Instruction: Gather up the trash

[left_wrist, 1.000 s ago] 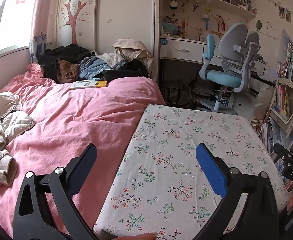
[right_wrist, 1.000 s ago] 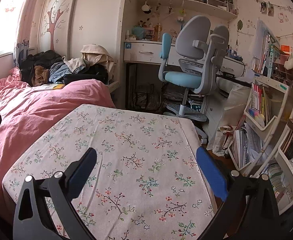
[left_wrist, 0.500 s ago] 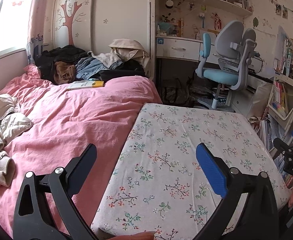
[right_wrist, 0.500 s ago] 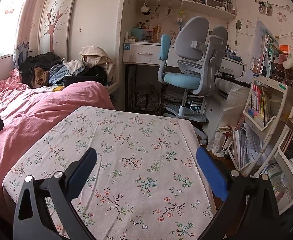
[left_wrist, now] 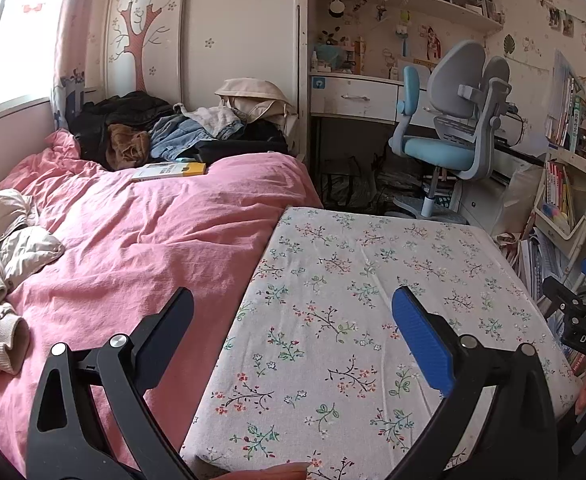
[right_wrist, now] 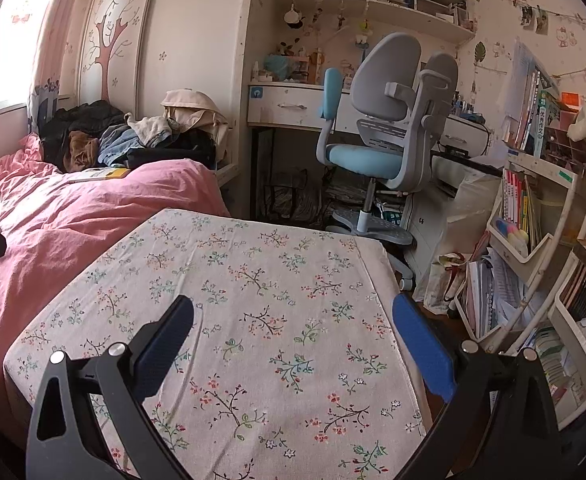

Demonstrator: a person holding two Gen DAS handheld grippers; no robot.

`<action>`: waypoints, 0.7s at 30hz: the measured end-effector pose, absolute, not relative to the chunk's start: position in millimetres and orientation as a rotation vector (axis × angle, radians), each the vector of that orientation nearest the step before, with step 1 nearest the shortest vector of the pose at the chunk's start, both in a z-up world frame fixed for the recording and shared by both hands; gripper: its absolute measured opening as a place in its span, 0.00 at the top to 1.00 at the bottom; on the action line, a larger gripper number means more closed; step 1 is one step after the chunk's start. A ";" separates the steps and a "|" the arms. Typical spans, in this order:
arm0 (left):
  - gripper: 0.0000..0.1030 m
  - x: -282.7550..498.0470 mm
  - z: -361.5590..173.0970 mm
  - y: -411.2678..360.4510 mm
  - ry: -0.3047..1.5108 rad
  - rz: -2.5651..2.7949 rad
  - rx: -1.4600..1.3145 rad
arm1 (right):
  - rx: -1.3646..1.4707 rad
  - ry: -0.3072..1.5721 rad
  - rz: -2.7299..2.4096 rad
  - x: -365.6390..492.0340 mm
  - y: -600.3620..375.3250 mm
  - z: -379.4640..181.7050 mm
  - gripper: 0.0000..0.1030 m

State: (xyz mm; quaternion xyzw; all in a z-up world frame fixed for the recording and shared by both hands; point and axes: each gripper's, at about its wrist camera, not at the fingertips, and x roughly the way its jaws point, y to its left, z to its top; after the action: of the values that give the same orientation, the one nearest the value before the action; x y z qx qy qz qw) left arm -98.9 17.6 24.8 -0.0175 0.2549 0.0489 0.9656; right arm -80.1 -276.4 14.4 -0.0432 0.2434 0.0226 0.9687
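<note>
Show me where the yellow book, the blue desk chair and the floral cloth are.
yellow book (left_wrist: 169, 171), left wrist view, on its cover.
blue desk chair (right_wrist: 363, 160), right wrist view, on its seat.
floral cloth (right_wrist: 253, 280), right wrist view, mid-surface.

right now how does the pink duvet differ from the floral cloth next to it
The pink duvet is plain and rumpled, with creases; the floral cloth is printed with small sprigs and lies flat and smooth. The pink duvet carries a book and a cream jacket; the floral cloth carries nothing. Both are fabric covers lying side by side, edges meeting.
</note>
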 end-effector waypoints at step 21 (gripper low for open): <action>0.07 -98.6 25.1 16.0 0.515 0.098 -0.036 | -0.100 0.497 0.046 -80.0 -277.7 11.6 0.08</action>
State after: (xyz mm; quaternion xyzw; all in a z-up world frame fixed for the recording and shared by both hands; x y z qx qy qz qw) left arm -98.6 16.0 25.1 -0.0176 0.2547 0.0485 0.9657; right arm -80.0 -277.7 11.6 -0.0492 0.2457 0.0227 0.9678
